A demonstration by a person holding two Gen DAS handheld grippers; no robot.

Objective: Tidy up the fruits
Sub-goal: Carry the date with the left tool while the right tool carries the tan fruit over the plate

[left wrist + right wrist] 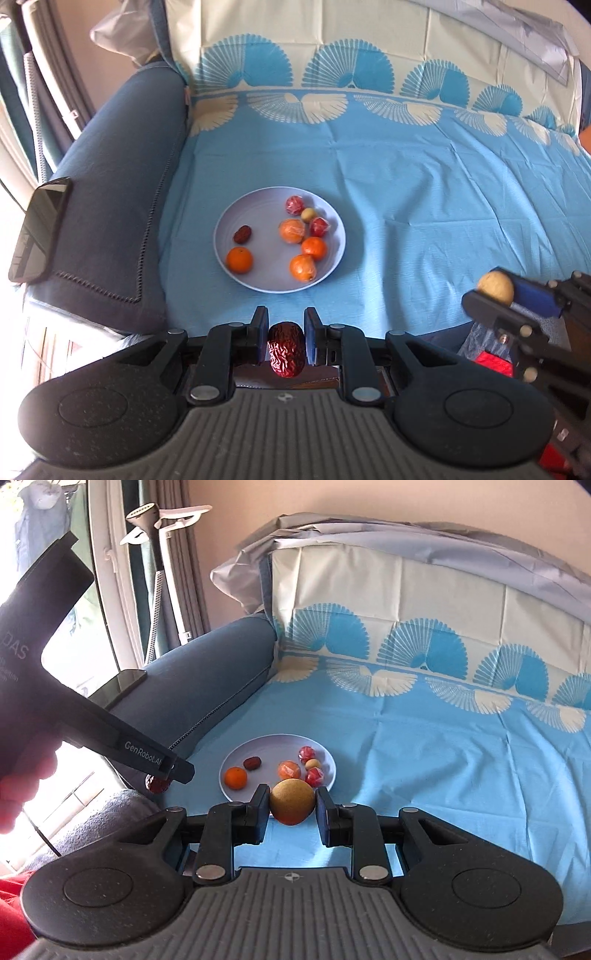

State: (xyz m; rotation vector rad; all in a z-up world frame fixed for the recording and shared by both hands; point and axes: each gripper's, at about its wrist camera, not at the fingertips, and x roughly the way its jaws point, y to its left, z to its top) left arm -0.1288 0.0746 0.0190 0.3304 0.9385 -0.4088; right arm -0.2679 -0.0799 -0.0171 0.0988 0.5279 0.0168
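Observation:
A pale blue plate (229, 218) (266, 746) lies on the blue cloth, holding several oranges, a dark date (242, 234) (252, 763), two red wrapped fruits and one small yellow fruit. My left gripper (285, 334) is shut on a wrinkled red date (285, 350), held in the air short of the plate's near rim. In the right wrist view that gripper (168, 775) shows at the left with the date (159, 783) under its tip. My right gripper (291, 805) is shut on a round yellow-brown fruit (291, 800), in front of the plate; it appears at the right edge (495, 287).
A blue cushion (122, 199) (199, 686) lies left of the plate, with a dark phone (38, 229) (122, 685) on it. Blue cloth with a fan pattern (443, 192) (461, 768) covers the seat and backrest. A hand (22, 786) holds the left gripper.

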